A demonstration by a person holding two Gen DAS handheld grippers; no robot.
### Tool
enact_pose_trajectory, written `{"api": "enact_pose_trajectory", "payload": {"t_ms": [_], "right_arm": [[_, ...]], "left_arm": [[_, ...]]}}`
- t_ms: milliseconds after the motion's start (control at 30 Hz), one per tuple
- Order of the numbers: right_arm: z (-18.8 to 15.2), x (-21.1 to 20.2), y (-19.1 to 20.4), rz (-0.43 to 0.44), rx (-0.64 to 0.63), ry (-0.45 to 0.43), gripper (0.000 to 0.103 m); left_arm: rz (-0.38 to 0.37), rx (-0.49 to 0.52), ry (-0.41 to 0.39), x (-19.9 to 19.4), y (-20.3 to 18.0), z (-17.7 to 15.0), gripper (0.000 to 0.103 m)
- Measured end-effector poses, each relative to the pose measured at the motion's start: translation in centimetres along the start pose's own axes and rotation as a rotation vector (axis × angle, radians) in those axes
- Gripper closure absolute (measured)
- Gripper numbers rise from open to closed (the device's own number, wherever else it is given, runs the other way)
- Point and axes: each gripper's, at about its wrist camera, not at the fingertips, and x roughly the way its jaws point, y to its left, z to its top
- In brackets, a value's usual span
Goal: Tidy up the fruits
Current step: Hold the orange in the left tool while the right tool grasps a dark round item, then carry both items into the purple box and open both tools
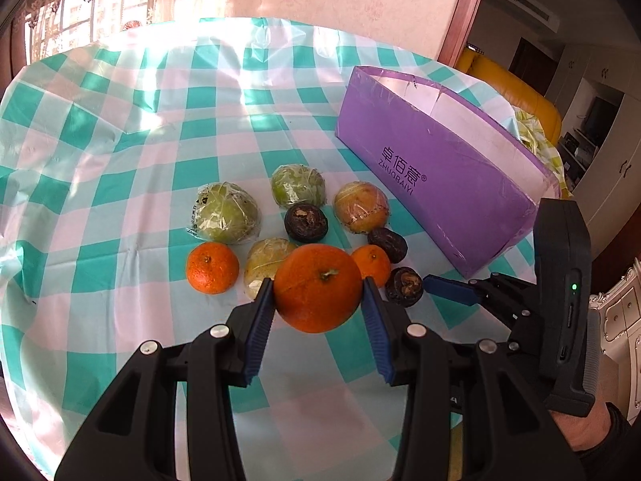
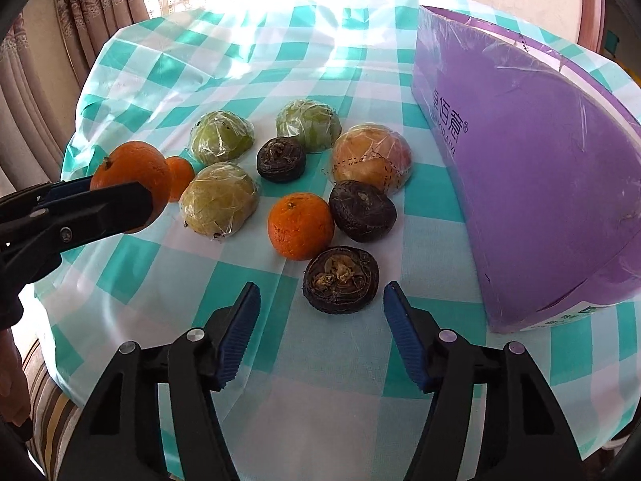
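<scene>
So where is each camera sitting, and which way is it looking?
Left wrist: on the left gripper, looking down its fingers at the orange it grips; the right gripper and a hand show.
Right wrist: on the right gripper, open, looking down at a dark fruit; the left gripper shows.
Both share the checked tablecloth, fruit pile and purple box.
</scene>
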Motion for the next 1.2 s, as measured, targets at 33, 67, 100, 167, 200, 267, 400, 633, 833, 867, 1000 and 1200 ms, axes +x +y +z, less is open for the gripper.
{"api": "enact_pose_trajectory", "payload": {"t_ms": [33,67,100,167,200,267,400,633,833,867,1000,1200], "right_arm": [[0.1,0.2,0.1,-0.010,-0.009,0.004,0.047],[0.2,0.2,0.2,-0.023,-0.015,0.000,0.064],[0.2,0.1,0.2,-0.010,-0.017,-0.001,0.066],[0.1,-0.3,0.3,0.015,-0.039,-0.001,0.067],[-0.1,-0.8,0.5,0.014,-0.050,-0.011,0.067],[-0.2,-2.3,0.5,0.027,-0.047,-0.033,0.067],[0.6,-7.6,-0.9,0.070,-0.030,-0.114,0.067],[5.9,-14.2,-9.9,-0.115,0.077,-0.229,0.067],[9.0,-9.7,-17.8,-0.210,0.171,-0.075,0.067],[9.3,-8.5,-18.5,-0.218,0.167,-0.038,0.067],[9.7,-5.3,-20.4,-0.251,0.134,0.087,0.067],[9.9,-1.8,-22.7,-0.273,0.103,0.252,0.067]], "left_arm": [[0.004,0.000,0.009,0.1,0.0,0.0,0.059],[0.002,0.001,0.011,0.2,-0.1,0.1,0.059],[0.002,0.004,0.013,0.2,-0.2,0.2,0.059],[0.007,0.016,0.016,0.3,-0.6,0.5,0.059],[0.009,0.024,0.014,0.2,-0.9,0.7,0.059],[0.009,0.043,0.005,0.0,-1.5,1.6,0.059],[-0.004,0.104,-0.028,-0.9,-3.8,4.8,0.059],[-0.092,0.251,-0.063,0.8,-11.2,13.1,0.059],[-0.195,0.289,0.138,8.3,-16.1,17.3,0.059],[-0.178,0.310,0.186,10.1,-16.7,17.4,0.059],[-0.108,0.431,0.324,15.9,-18.6,16.3,0.059],[0.023,0.620,0.371,18.1,-20.0,16.4,0.058]]}}
